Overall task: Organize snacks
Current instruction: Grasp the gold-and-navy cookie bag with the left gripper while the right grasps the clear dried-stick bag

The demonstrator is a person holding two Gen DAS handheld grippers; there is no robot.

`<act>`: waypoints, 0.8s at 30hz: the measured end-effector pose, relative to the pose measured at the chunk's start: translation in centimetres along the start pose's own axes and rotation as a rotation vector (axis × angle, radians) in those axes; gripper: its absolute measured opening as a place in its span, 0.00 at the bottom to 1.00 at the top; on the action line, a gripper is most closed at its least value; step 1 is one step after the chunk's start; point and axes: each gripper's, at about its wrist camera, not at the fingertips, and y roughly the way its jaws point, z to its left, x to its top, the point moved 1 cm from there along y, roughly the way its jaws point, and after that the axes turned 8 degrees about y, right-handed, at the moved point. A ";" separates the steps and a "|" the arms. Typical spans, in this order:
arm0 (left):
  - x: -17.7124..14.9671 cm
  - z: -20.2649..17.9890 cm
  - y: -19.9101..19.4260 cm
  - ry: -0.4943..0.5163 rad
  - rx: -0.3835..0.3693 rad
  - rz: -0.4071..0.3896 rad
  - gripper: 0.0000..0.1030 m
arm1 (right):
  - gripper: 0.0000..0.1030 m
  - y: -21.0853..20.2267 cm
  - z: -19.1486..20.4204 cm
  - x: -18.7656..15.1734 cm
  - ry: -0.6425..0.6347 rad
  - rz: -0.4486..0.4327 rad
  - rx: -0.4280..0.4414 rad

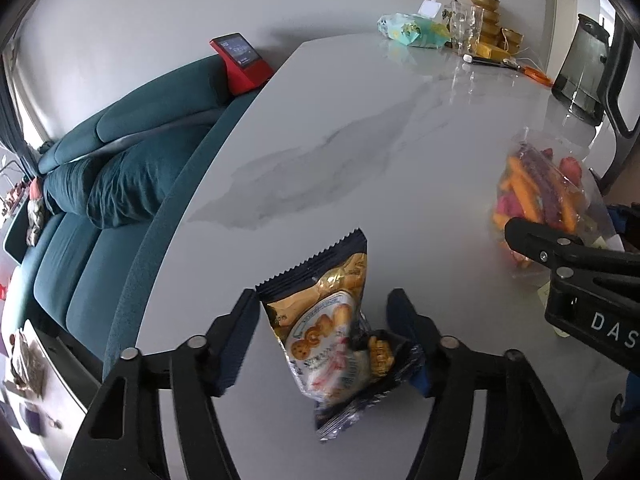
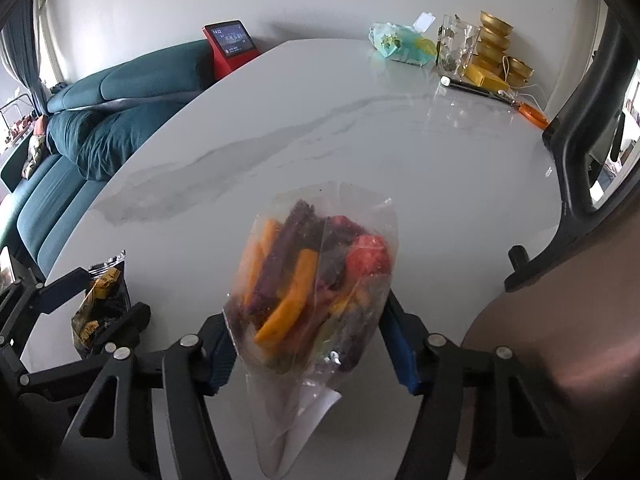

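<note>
Crinkly foil on the biscuit packet (image 1: 328,332), near the left edge of the marble table (image 1: 360,140), so it'll be light but slippery. Left gripper (image 1: 324,336) straddles it, only the right pad seems to touch. Right gripper (image 2: 308,340) hugs the clear bag of dried fruit strips (image 2: 316,280) near the front edge, both pads against the film. Soft, floppy stuff, so I'd grab mid-body rather than the loose top.
</note>
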 end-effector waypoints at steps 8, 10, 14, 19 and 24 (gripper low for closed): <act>0.1 -0.3 0.0 -0.003 -0.035 -0.014 0.38 | 0.56 0.0 -0.3 -0.1 0.010 -0.014 0.022; 0.1 -0.2 -0.1 -0.007 -0.039 -0.023 0.37 | 0.56 -0.2 -0.3 -0.1 0.005 -0.018 0.022; 0.4 0.0 -0.4 -0.009 -0.035 -0.035 0.37 | 0.56 -0.9 -0.3 0.2 0.005 -0.039 0.023; 0.6 0.4 -1.6 -0.011 -0.024 -0.065 0.37 | 0.56 -2.7 0.0 0.5 -0.005 -0.075 0.035; 0.7 1.2 -3.3 -0.023 -0.011 -0.091 0.37 | 0.57 -5.3 0.8 0.4 -0.030 -0.106 0.063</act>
